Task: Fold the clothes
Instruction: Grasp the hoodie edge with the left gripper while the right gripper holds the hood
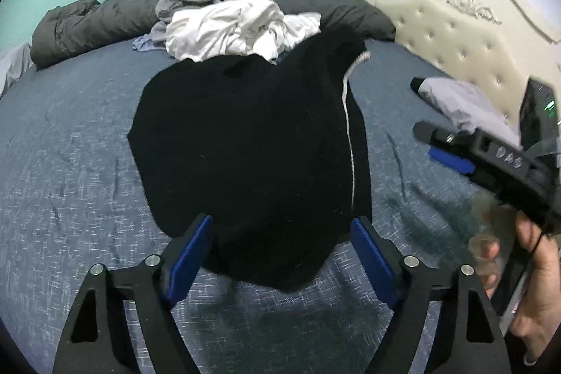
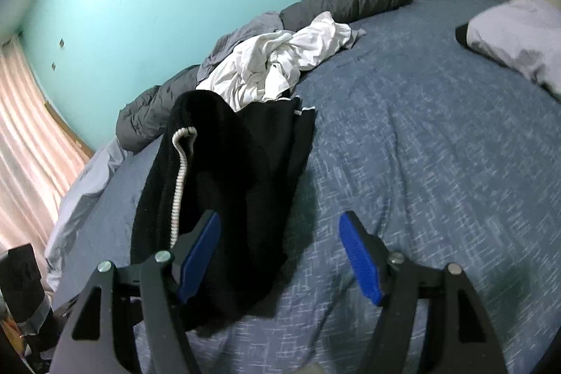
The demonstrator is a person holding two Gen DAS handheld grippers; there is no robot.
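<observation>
Turquoise wall and a tufted cream headboard (image 1: 452, 23) frame a bed covered by a blue flecked bedspread (image 1: 70, 163), with a dark grey duvet (image 1: 87, 23) bunched along the far side. At the centre lies the black garment (image 1: 245, 146), apparently a knit top with a pale ribbed trim (image 1: 349, 128) running down one edge, already gathered into a rough oblong. Behind it, touching its far end, sits a heap of white clothes (image 1: 238, 30) over grey ones, and a lilac piece (image 1: 455, 100) lies near the headboard. Left gripper (image 1: 280, 255) hangs over the near end of the garment with its jaws spread wide and nothing between them; right gripper (image 2: 280, 255), held by a hand (image 1: 536, 269), is likewise wide open and empty, just beside the trimmed edge. The step in hand seems to be taking hold for the next fold. To do it well, I would pinch both near corners through all layers, lift together so the cloth stays taut, lay the near end squarely onto the far end, and keep the trim lined up so the edge does not skew or drag the white pile
</observation>
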